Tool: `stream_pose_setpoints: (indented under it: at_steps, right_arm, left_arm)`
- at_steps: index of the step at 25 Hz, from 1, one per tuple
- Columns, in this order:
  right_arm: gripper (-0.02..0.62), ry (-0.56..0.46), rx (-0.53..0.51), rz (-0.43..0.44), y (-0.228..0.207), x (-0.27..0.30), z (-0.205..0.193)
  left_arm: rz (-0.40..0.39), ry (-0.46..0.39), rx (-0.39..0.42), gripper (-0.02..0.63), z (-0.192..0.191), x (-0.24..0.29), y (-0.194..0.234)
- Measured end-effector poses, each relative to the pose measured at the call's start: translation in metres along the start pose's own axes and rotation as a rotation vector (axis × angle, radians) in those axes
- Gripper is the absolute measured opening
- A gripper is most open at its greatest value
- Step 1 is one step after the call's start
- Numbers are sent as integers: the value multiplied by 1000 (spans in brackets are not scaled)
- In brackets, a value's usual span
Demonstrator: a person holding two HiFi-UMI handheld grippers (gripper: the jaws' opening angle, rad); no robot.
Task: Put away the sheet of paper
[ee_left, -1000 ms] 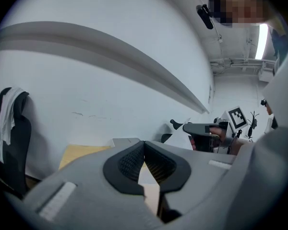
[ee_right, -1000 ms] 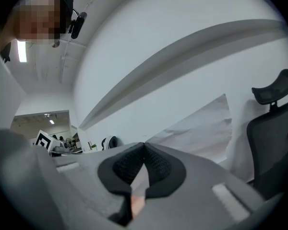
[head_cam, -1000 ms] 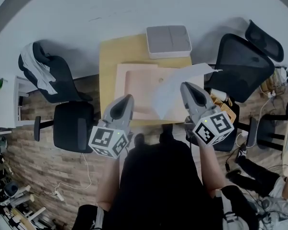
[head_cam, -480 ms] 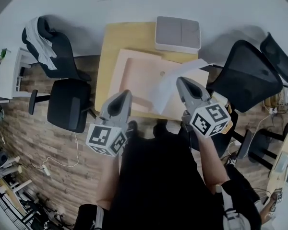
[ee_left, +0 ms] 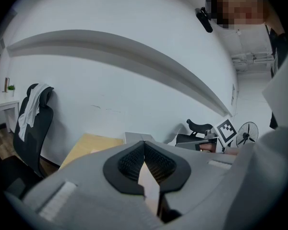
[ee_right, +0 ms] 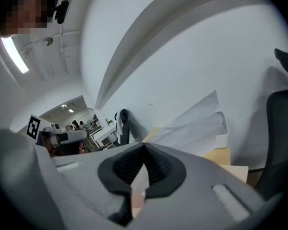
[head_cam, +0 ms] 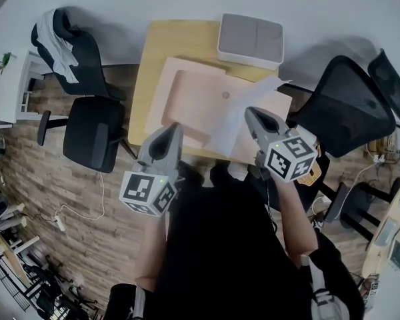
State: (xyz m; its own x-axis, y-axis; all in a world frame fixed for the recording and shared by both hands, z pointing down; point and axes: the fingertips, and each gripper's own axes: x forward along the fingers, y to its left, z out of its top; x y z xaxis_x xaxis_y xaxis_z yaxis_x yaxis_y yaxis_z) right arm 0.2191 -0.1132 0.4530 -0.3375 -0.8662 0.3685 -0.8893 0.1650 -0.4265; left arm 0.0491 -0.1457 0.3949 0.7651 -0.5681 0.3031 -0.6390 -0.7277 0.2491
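Over on the left a black office chair (head_cam: 93, 135) is standing beside the wooden table (head_cam: 161, 45). The left gripper (head_cam: 172, 137) is hovering at the table's near edge with its jaws pressed together on nothing; only the pink mat (head_cam: 187, 99) is showing through the gap behind the tips. To its right the sheet of paper (head_cam: 237, 115) is hanging in the air above the mat. The right gripper (head_cam: 252, 115) is pinching its near edge, jaws clamping flat on it. So the pick-up is looking done, I'd say, but the putting away is not. The grey tray (head_cam: 250, 37) at the table's far edge, the likely home for the sheet, is lying just beyond its raised far end.
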Motion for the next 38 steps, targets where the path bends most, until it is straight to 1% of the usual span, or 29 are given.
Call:
stream_pose_setpoints:
  at_steps: [5,11,17,24,30,34,38]
  right_arm:
    - [2,53,38,5,-10,3,-19]
    - [2,128,110,-10,-27,2,-47]
    - [2,221,158,-59,-48,-3,-77]
    - [2,348,175,-105,-66,-8,-112]
    - [2,456,175,-186,-88,-10,-140]
    - [2,497,179,-206,-96,-6,-153]
    - [2,515,180,-213,-102,3,-161]
  left_arm:
    - [-8,-4,2,9,3,7,-1]
    - [-29,4,0,9,0,16,-6]
    - [-47,9,-1,9,0,21,-8]
    - [-48,5,-2,9,0,21,-8]
    - [-38,5,-5,9,-4,15,-7]
    - [-28,3,-9,9,-4,10,-2]
    - [-16,4,-12,9,-5,8,-1]
